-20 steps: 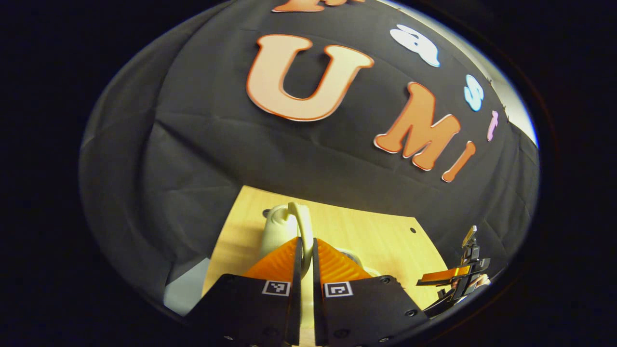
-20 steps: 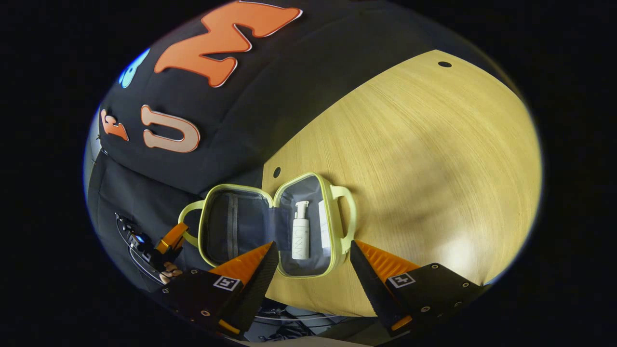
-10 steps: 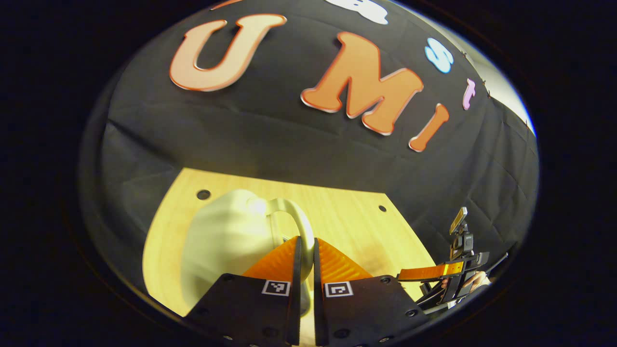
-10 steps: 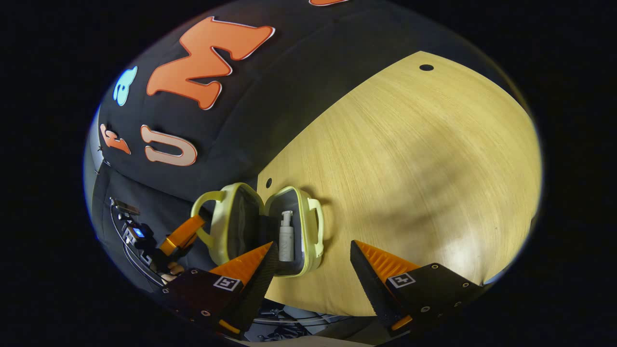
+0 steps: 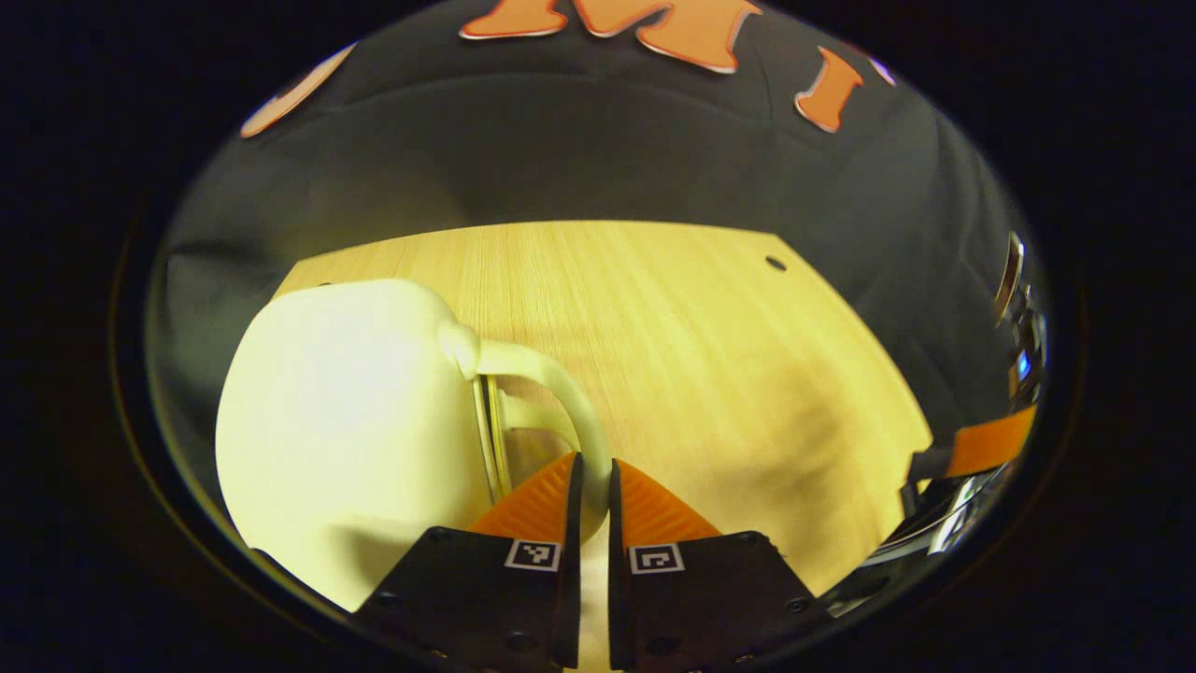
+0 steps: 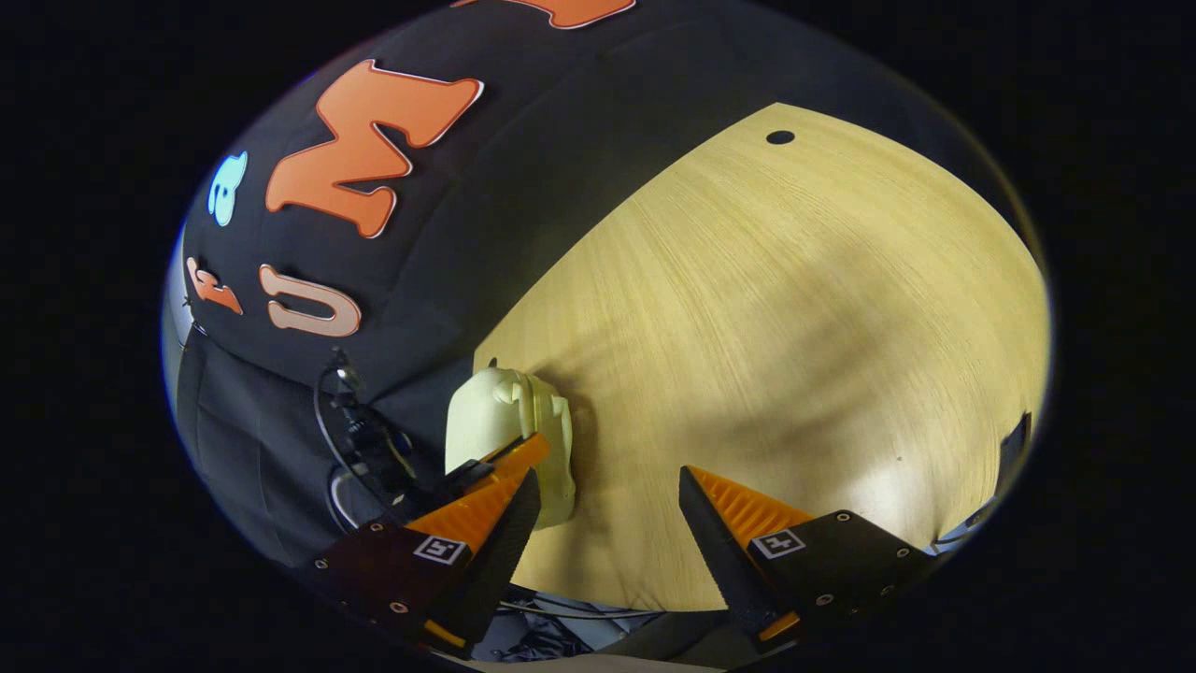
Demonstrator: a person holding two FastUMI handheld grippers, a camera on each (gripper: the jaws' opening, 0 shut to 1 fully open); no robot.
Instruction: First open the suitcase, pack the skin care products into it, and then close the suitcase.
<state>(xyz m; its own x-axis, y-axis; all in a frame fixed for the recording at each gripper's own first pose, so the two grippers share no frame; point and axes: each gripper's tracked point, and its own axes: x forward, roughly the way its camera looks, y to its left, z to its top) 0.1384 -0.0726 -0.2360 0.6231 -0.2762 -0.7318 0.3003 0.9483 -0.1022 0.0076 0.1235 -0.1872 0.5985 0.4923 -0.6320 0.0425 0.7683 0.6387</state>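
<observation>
— How far along is the packing?

— Nearly done, as I judge it. The suitcase (image 5: 346, 421) lies on the left part of the surface (image 5: 673, 318) with its two halves folded together, so opening looks finished, and packing too, though I cannot see inside now. What may remain is pressing the halves fully flush and letting go; in the left gripper view a thin seam shows between the shells beside the handles.

— And your tongs?

— My left tongs (image 5: 589, 486) are clamped on the suitcase's upper handle (image 5: 551, 383), both orange fingers pressing the loop, with the second handle just behind it. My right tongs (image 6: 607, 509) hang wide open over bare wood, holding nothing, near the case but apart from it.

— How does the suitcase look?

— A small, pale yellow-cream hard shell, rounded at the corners, smooth and glossy under the light. From the right gripper view it (image 6: 509, 439) sits at the surface's edge by the black cloth wall, lying flat, lid down, with my left tongs at its near side.
</observation>
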